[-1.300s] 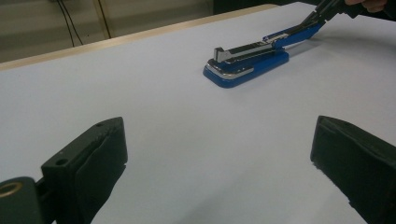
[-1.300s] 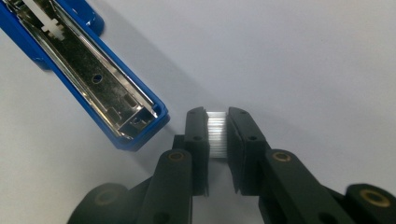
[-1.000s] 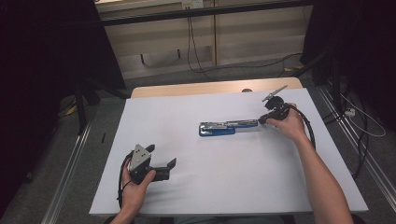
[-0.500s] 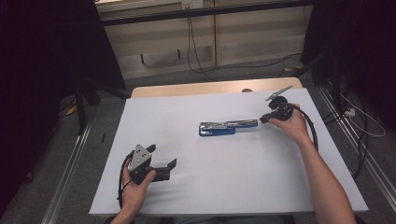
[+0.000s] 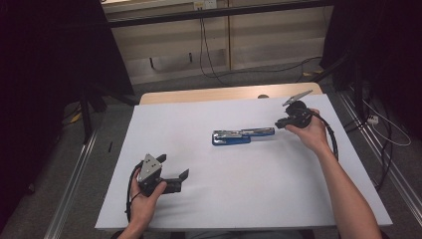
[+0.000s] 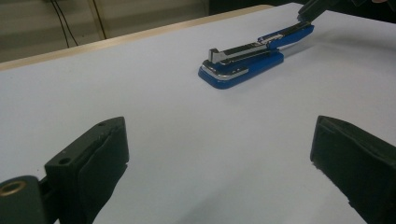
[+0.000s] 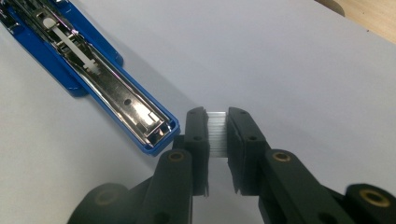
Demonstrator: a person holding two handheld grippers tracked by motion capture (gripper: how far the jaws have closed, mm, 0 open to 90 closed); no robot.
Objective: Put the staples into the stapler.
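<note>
A blue stapler (image 5: 241, 135) lies flipped wide open in the middle of the white table top (image 5: 259, 194), its metal staple channel (image 7: 100, 81) facing up. My right gripper (image 5: 280, 123) hovers just off the right end of the stapler's opened arm, shut on a short strip of silvery staples (image 7: 217, 135) held upright between its pads. My left gripper (image 5: 174, 167) rests at the front left of the table, far from the stapler (image 6: 247, 60), its jaws wide apart with nothing between them (image 6: 219, 140).
A wooden table edge (image 5: 209, 94) shows beyond the white sheet at the back. Cables (image 5: 214, 55) run over the floor behind the table, and metal rails (image 5: 74, 174) flank it on both sides.
</note>
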